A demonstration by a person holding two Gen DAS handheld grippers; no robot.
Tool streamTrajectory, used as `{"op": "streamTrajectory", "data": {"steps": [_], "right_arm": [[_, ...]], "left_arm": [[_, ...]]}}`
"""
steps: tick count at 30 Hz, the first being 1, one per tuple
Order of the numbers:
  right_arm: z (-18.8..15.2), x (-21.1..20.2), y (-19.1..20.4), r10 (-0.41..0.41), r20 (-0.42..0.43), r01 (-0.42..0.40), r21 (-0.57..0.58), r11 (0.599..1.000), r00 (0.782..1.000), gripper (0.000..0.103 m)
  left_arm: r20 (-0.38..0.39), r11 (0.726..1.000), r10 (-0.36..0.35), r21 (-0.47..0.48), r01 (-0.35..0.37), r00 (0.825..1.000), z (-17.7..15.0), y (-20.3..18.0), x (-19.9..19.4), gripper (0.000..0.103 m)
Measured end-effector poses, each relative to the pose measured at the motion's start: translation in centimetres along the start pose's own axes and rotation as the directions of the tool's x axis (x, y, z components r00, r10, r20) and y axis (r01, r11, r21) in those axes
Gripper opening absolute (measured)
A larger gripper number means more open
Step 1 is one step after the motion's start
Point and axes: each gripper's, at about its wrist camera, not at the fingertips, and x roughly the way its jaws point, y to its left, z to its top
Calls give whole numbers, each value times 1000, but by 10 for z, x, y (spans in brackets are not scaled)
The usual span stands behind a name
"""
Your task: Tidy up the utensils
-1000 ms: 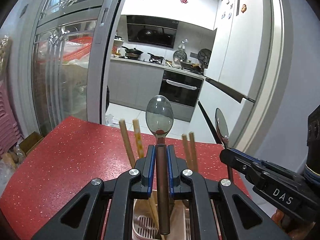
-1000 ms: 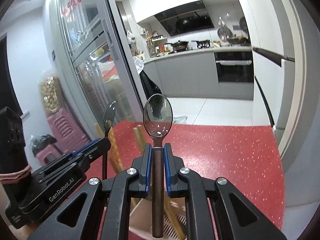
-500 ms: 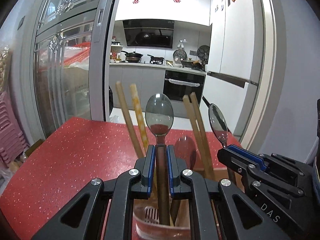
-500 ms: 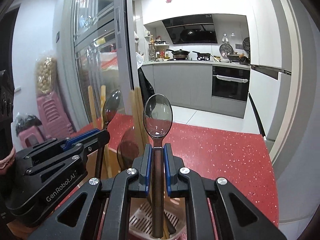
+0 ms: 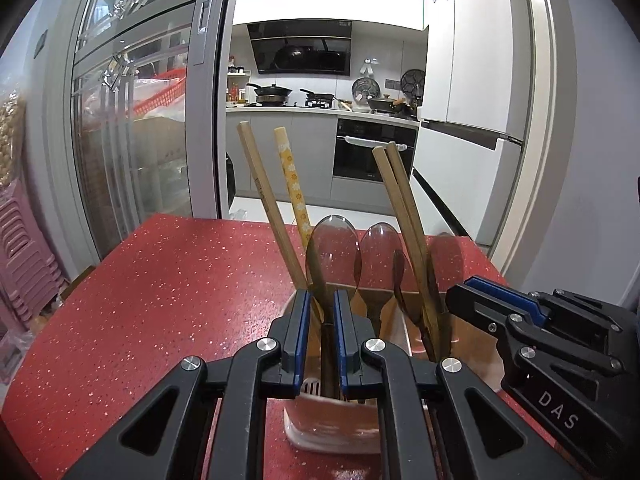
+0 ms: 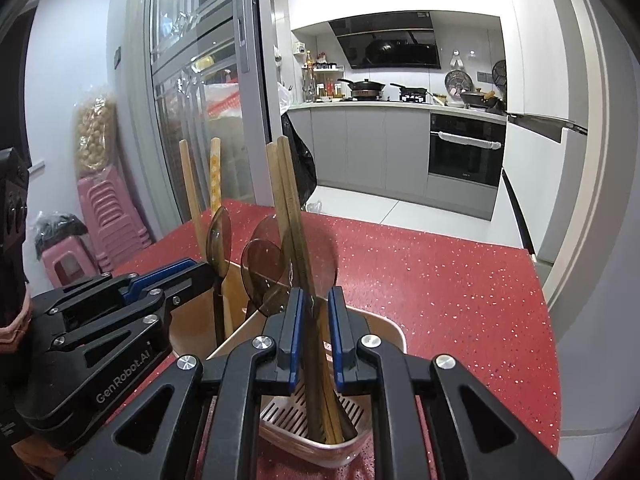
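A beige utensil holder (image 5: 332, 432) stands on the red speckled table (image 5: 160, 300), with wooden chopsticks (image 5: 272, 216) and other spoons (image 5: 378, 248) upright in it. My left gripper (image 5: 322, 300) is shut on a dark-handled spoon (image 5: 332, 256) whose handle reaches down into the holder. In the right wrist view my right gripper (image 6: 314, 296) hovers over the holder's rim (image 6: 384, 328). Its jaws are opening, and its spoon (image 6: 314, 344) leans loosely between the pads with the handle down on the slotted floor. The two grippers sit side by side.
Table edges drop off on the right (image 6: 536, 280) and the far side. A glass sliding door (image 5: 132, 140) is to the left, stacked pink stools (image 6: 108, 220) beside it. A kitchen with an oven (image 6: 464, 152) lies beyond.
Both grippers came down and lowered their spoons into the holder. The right jaws have parted slightly, and that spoon now tilts and looks blurred.
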Motion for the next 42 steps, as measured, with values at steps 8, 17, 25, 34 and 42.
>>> {"op": "streamTrajectory", "data": {"steps": [8,17,25,34,42], "right_arm": [[6,-16,-5,29,0,-29,65,997,1000,41],[-4,-50,-1,35,-40,-30,120,992,999,58],[-31,-72,-11,58,-116,-29,241,970,992,60],[-78,-75,-13,59,-253,24,311,950,966,61],[-110,-78,-18,61,-320,61,357,932,946,61]], "left_arm": [[-19,1000,3,-1,-3,1000,-2,-1,-18,37],[-112,1000,22,3,-22,993,-19,0,-42,38],[-178,998,48,-19,-53,983,-45,6,-65,38],[-266,997,65,-25,-74,962,-79,3,-76,38],[-326,997,61,-30,-75,943,-105,0,-78,38]]}}
